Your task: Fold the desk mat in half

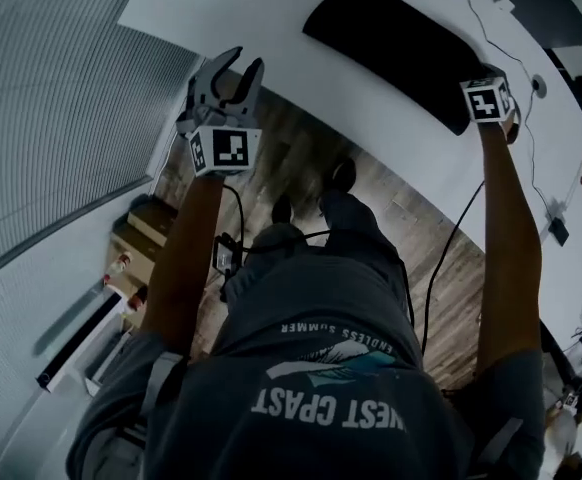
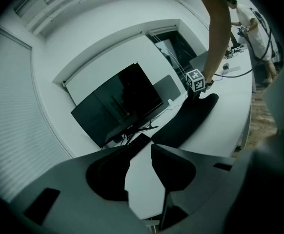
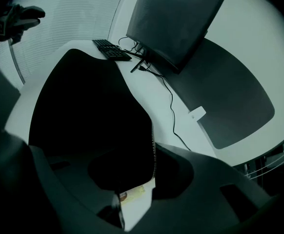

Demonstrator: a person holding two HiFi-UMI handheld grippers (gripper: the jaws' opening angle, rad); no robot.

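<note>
Skew is the risk: left gripper (image 1: pixel 241 70) hangs released and empty well left of the mat (image 1: pixel 386 38) on the worktop (image 1: pixel 271 13), right gripper (image 3: pixel 137 182) gapes unclenched over the mat's right end, so a one-ended lift could fold it crooked.

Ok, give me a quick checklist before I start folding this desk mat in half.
1. Left tool open and empty: ok.
2. Left tool at the desk mat: not ok. It hangs by the table corner, apart from the mat.
3. Right tool at the mat's other end: ok. The mat's edge sits between its jaws.
4. Right tool clamped on the mat: cannot tell, too dark.
5. Mat's top bare: ok.
6. Keyboard off the mat: ok.
</note>
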